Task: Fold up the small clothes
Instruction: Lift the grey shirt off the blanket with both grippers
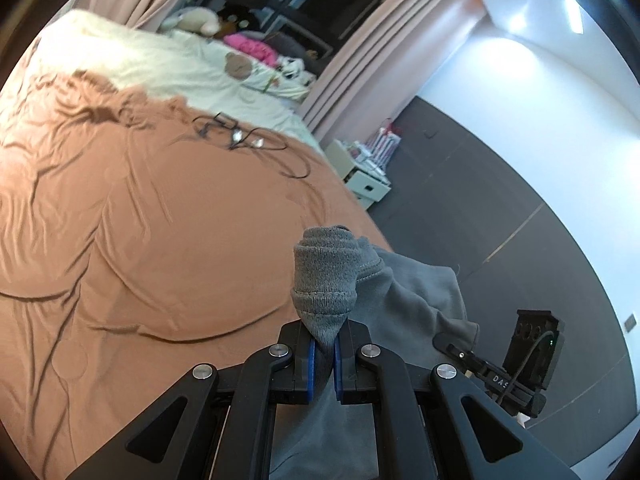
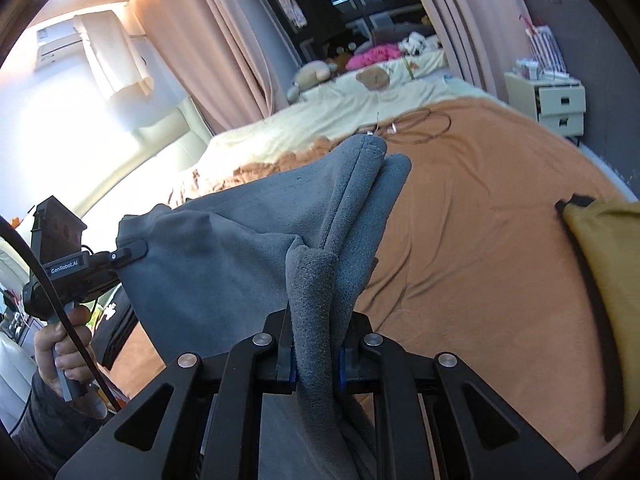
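Both claws are clamped on a grey garment (image 2: 224, 248), left claw (image 1: 325, 354) and right claw (image 2: 316, 360) each pinching a bunched edge, holding it in the air above the orange-covered bed (image 1: 168, 240). No fold looks finished; laying flat and folding remain.

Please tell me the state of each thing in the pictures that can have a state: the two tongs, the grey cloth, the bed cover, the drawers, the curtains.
left tongs: shut on the grey cloth.
right tongs: shut on the grey cloth.
grey cloth: lifted, stretched between both tongs, edges bunched.
orange bed cover: spread, wrinkled.
black cable: lying loose on the cover.
bedside drawers: closed.
pink curtains: drawn aside.
yellow garment: lying on the cover.
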A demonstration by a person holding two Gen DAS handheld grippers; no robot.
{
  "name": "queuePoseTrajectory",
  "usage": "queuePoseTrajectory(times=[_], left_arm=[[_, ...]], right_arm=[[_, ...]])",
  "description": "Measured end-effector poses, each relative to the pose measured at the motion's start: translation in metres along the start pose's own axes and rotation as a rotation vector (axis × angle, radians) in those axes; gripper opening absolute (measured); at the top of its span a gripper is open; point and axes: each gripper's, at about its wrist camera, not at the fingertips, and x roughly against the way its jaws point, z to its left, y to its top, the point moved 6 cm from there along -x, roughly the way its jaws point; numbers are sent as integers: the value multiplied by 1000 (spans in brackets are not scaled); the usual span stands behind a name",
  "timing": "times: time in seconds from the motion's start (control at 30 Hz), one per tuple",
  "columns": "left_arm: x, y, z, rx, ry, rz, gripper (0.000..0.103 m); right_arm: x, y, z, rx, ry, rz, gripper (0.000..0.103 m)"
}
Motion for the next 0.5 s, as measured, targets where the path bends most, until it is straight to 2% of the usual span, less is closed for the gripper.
queuePoseTrajectory(times=[0.27, 0.5], left_arm=[[33, 0, -80, -91, -68, -54, 6], [13, -3, -146, -150, -126, -25, 6]], right_arm=[[82, -7, 8, 29, -29, -92, 10], [158, -10, -20, 35, -89, -161, 10]])
